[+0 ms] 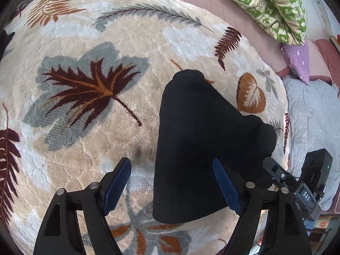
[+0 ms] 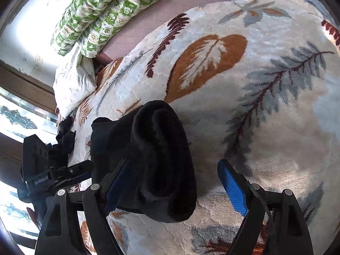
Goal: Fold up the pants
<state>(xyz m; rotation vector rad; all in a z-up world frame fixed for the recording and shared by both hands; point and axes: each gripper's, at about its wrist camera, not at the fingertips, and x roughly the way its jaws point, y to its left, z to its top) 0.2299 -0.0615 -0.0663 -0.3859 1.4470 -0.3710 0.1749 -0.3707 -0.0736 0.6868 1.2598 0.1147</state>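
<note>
Both sets of jaws stood wide apart and held nothing. The left gripper (image 1: 172, 183) hung over the blanket (image 1: 131, 42), and the black pants (image 1: 197, 144) lay just by its right finger. The right gripper (image 2: 173, 182) hung over the same blanket (image 2: 265, 127), with the pants (image 2: 153, 153) bunched up against its left finger. From the left wrist view, the right gripper (image 1: 297, 182) showed at the far side of the pants.

The pants lay on the leaf blanket on the bed, already doubled over into a thick, lumpy pile. A green quilt (image 1: 267, 6) sat well away at the back.

The pants looked soft and fuzzy, like fleece. They would likely be light and floppy, and they would sag when lifted. They did not look slippery, so the blue pads (image 2: 232, 189) should grip them well. Nothing about them could break.

A good place to hold seemed to be the two corners of one end, one for each gripper. Pinching all the layers at the edge would keep the fold from falling open.
</note>
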